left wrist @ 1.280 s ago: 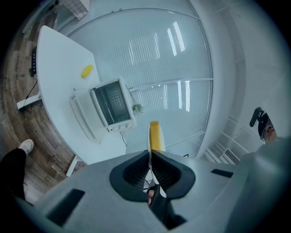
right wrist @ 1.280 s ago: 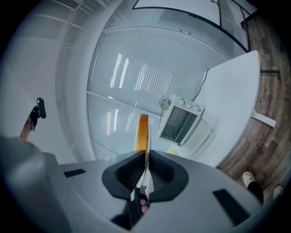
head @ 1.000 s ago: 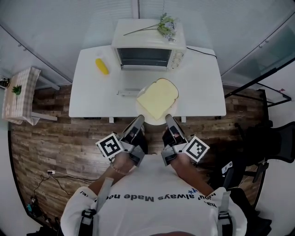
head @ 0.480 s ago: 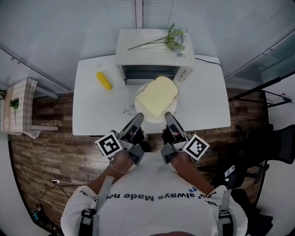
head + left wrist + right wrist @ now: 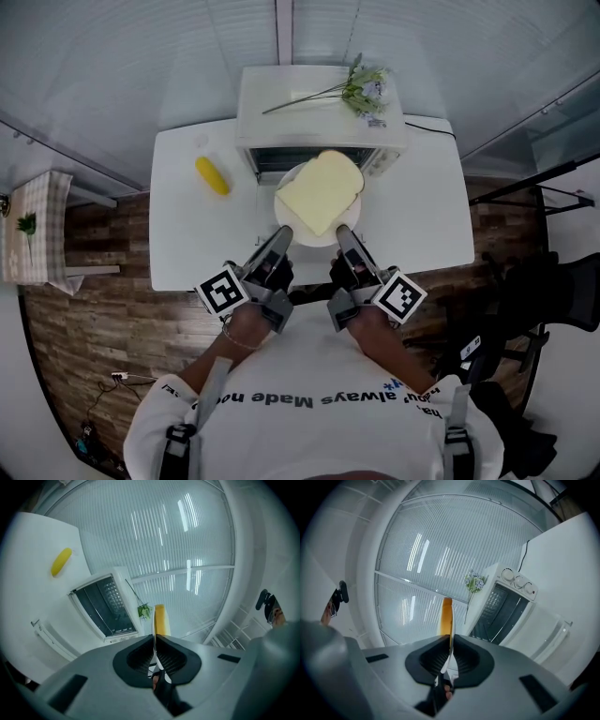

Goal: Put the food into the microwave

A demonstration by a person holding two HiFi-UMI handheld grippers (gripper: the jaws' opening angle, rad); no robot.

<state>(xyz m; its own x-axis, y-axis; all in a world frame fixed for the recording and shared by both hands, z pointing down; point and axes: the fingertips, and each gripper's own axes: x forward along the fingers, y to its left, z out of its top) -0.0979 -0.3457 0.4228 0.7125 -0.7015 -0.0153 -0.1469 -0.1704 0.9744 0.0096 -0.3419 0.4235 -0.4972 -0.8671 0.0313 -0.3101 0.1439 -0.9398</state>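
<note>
A white plate (image 5: 305,232) carries a big slice of toast (image 5: 319,192) in front of the white microwave oven (image 5: 319,108). Its door (image 5: 309,161) hangs open towards me, and the plate's far edge reaches over it. My left gripper (image 5: 280,234) is shut on the plate's near left rim. My right gripper (image 5: 343,234) is shut on the near right rim. In the left gripper view the plate (image 5: 153,639) shows edge-on between the jaws, with the toast (image 5: 160,619) above and the dark oven opening (image 5: 103,605) beyond. The right gripper view shows the same plate (image 5: 450,641), toast (image 5: 446,616) and oven (image 5: 504,604).
A yellow corn cob (image 5: 212,175) lies on the white table (image 5: 187,234) left of the oven. A flower sprig (image 5: 352,86) rests on the oven's top. A black cable (image 5: 427,122) runs off behind the oven at the right. Glass partitions stand behind the table.
Both grippers have carried the plate with the toast forward, from the table's near edge up to the open oven door. I have stepped closer to the table.
</note>
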